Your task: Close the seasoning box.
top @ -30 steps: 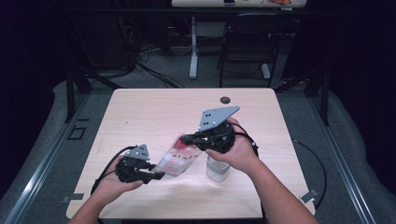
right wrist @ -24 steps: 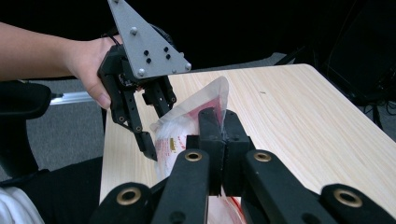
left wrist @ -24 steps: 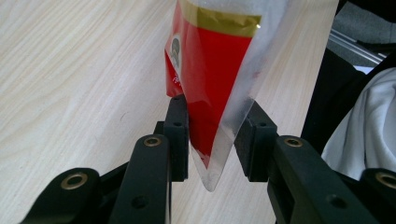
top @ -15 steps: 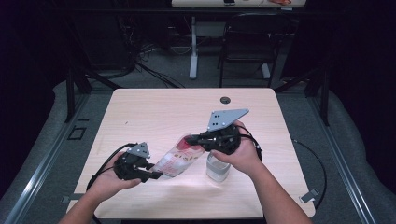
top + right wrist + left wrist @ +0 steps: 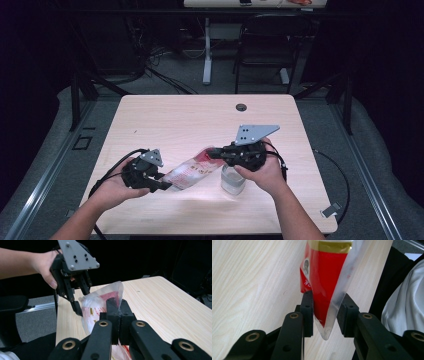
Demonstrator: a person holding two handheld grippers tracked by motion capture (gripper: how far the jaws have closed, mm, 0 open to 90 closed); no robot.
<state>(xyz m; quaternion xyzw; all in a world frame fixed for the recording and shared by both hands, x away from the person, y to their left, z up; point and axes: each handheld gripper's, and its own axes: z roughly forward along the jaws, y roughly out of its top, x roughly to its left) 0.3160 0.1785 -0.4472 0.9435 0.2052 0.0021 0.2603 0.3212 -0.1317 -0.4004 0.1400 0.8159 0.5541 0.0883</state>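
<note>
Right gripper [image 5: 216, 152] clamps snack pouch [image 5: 192, 172] top edge; left gripper [image 5: 165, 186] closing on its bottom corner, pouch unopened; jar [image 5: 233, 181] waits near table's [image 5: 175, 120] front edge.

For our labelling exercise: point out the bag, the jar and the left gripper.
bag [image 5: 192, 172], high view, red printed middle.
jar [image 5: 232, 182], high view, clear side wall.
left gripper [image 5: 325, 312], left gripper view, midway between fingertips, at the bag's corner.

far half of desk [image 5: 200, 117]: we see bare wood, open passage | near middle: bag [image 5: 192, 172] stretched between left gripper [image 5: 167, 186] and right gripper [image 5: 212, 153] bars our way across | jar [image 5: 233, 180] stands under our right hand [image 5: 265, 172], touching-close | cable hole [image 5: 241, 107] at far edge, flat | left and right margins: open
</note>
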